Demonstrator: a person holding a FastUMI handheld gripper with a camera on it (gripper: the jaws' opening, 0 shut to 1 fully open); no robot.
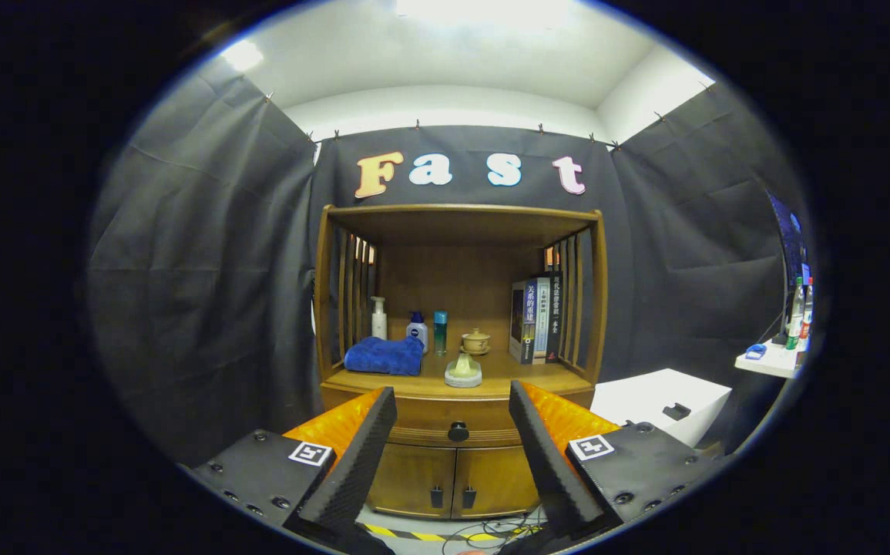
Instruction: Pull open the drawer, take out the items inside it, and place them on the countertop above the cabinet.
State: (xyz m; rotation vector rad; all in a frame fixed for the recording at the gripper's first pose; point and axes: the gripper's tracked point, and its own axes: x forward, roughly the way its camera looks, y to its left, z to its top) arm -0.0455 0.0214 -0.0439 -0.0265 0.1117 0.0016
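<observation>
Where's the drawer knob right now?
In the gripper view, the knob sits centred on the closed drawer, just below the countertop and above the two doors, beyond the open claw.

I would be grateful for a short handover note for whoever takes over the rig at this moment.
Gripper: open, holding nothing, aimed at the cabinet from a distance.
Drawer: shut, its dark knob between and beyond the fingers.
Countertop: carries a blue towel, bottles, a small cup and books.
Done: nothing.
Left: pull the drawer open, lift out its contents, set them on the countertop.
</observation>
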